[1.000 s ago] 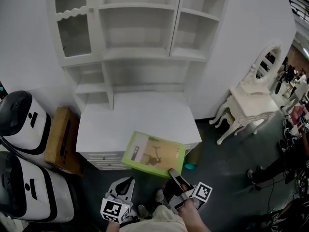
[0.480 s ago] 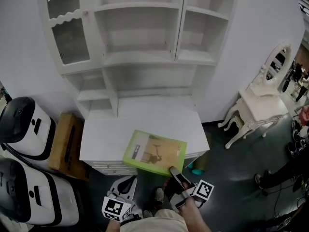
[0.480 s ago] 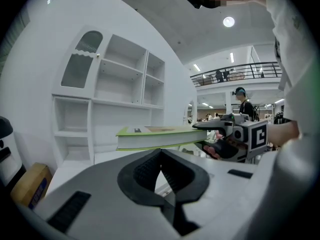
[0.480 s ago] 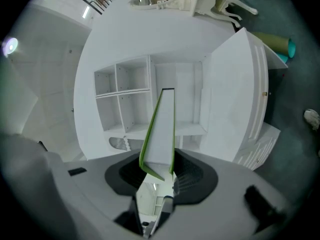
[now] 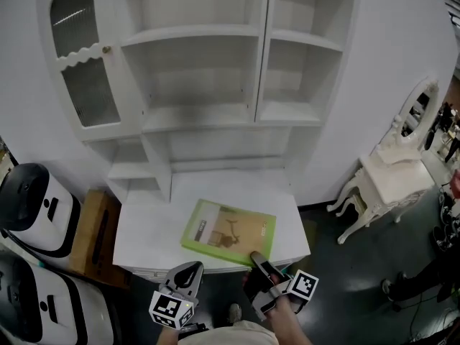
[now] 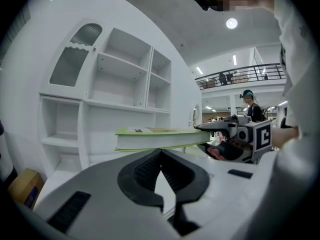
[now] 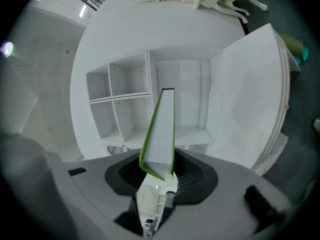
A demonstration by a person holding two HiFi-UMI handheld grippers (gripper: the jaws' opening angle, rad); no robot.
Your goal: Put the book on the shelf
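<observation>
A green-covered book (image 5: 228,232) hangs flat just above the front of the white cabinet top (image 5: 215,189). My right gripper (image 5: 257,259) is shut on its near right corner. In the right gripper view the book (image 7: 162,129) stands edge-on between the jaws of the right gripper (image 7: 159,166), pointing at the white shelf unit (image 7: 130,104). My left gripper (image 5: 190,269) hangs below and left of the book, shut and holding nothing. Seen from the left gripper (image 6: 161,151), the book (image 6: 160,138) is level, with the right gripper (image 6: 240,134) at its end. The open shelves (image 5: 194,113) rise behind.
A glazed cabinet door (image 5: 83,85) closes the unit's upper left part. Two white rounded machines (image 5: 32,207) and a cardboard box (image 5: 97,225) stand on the floor at left. A white dressing table with a mirror (image 5: 392,182) stands at right. People stand far off at right.
Both grippers and the book have moved forward toward the shelf unit; the book now hangs over the cabinet top instead of in front of it. The grip on the book is unchanged.
</observation>
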